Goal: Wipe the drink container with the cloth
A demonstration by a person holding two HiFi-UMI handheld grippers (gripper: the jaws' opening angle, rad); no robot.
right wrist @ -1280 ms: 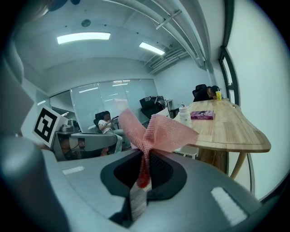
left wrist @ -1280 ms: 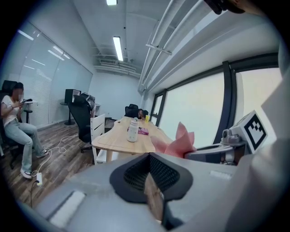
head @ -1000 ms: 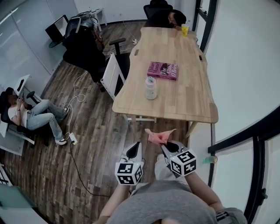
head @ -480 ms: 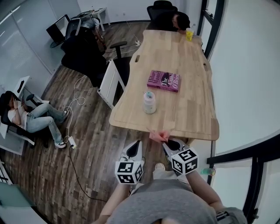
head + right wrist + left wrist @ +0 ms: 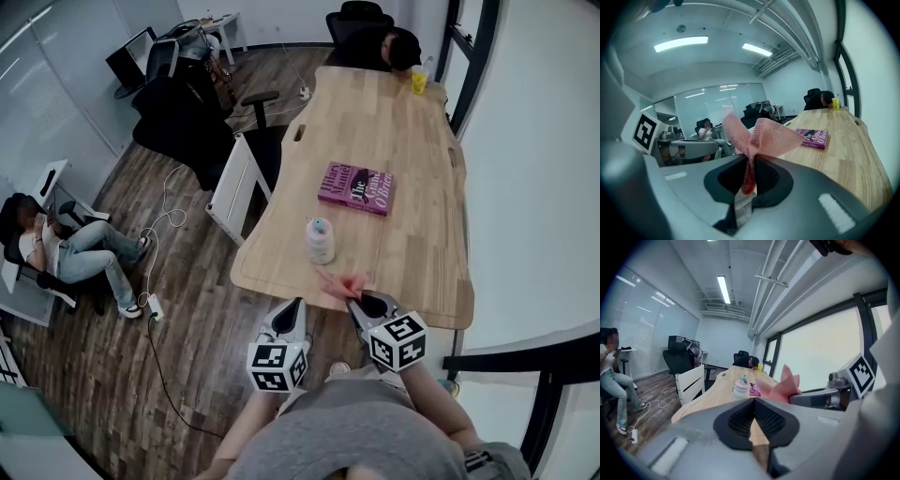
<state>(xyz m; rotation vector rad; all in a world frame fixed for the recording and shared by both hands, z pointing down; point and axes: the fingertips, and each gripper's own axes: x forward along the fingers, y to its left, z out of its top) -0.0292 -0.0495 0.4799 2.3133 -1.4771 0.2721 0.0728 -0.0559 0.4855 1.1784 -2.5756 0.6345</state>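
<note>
A long pale wooden table (image 5: 412, 169) runs away from you, its near end just ahead of your grippers. A white chair (image 5: 232, 178) stands against its left side. One person (image 5: 70, 251) sits well apart on the left by the glass wall. Another person (image 5: 380, 45) leans on the table's far end beside a small yellow cup (image 5: 419, 82). A purple book with pale lettering (image 5: 355, 187) lies flat mid-table. Your left gripper (image 5: 288, 319) hovers off the table's near edge, its jaws pressed together with nothing between them. Your right gripper (image 5: 361, 302) is clamped on a pink woven cloth (image 5: 343, 284), which fans out above the jaws. The pale ribbed drink container with a light blue cap (image 5: 320, 241) stands upright near the table's near end, between book and cloth, touched by neither gripper.
</note>
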